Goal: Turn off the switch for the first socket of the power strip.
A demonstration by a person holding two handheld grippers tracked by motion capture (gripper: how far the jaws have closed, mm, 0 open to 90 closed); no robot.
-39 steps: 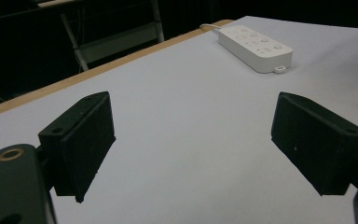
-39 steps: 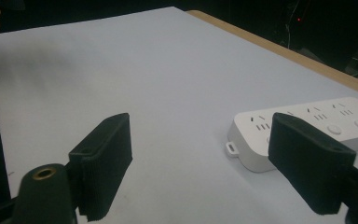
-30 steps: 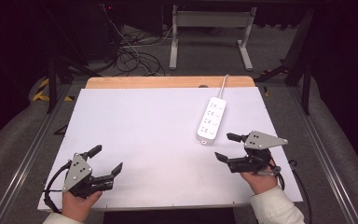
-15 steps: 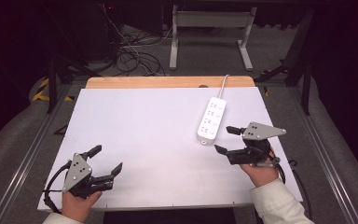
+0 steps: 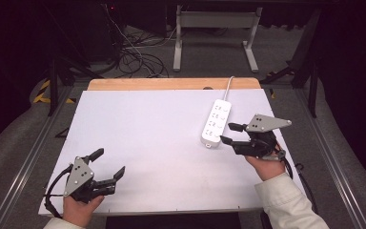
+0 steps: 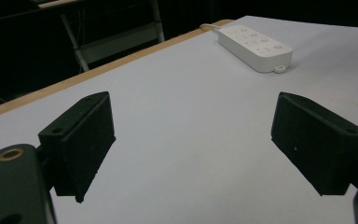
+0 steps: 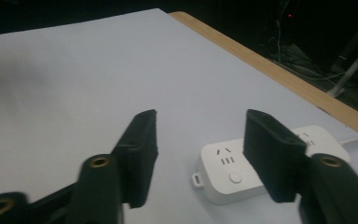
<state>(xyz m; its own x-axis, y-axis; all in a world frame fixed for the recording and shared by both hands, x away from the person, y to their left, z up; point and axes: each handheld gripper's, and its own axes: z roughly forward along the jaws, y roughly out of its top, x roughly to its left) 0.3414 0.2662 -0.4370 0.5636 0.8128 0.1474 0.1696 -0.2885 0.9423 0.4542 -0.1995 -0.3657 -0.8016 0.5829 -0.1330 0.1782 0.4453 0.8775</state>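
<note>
- Approaching the white plastic power strip (image 5: 216,123) is the step in hand: the right gripper (image 5: 226,134) hangs just off the strip's near end, its black fingers (image 7: 139,154) pointing at it.
- The strip lies flat on the white-topped bench (image 5: 162,143), and its white cable (image 5: 228,87) runs away from the strip's far end over the bench's wooden edge.
- The right gripper's fingers have just been closing and now stand partly apart; nothing is between them, and the strip's near end with its round button (image 7: 235,177) sits just beyond the tips.
- The left gripper (image 5: 108,165) rests well apart from the strip, toward the bench's near corner on the person's left, fingers (image 6: 81,140) spread wide and empty.
- By my judgement the next move calls for easing the right gripper forward and down until its fingers straddle the strip's near end across its width, then squeezing.
- The fingers may need to open a little first, since the gap looks narrower than the strip.
</note>
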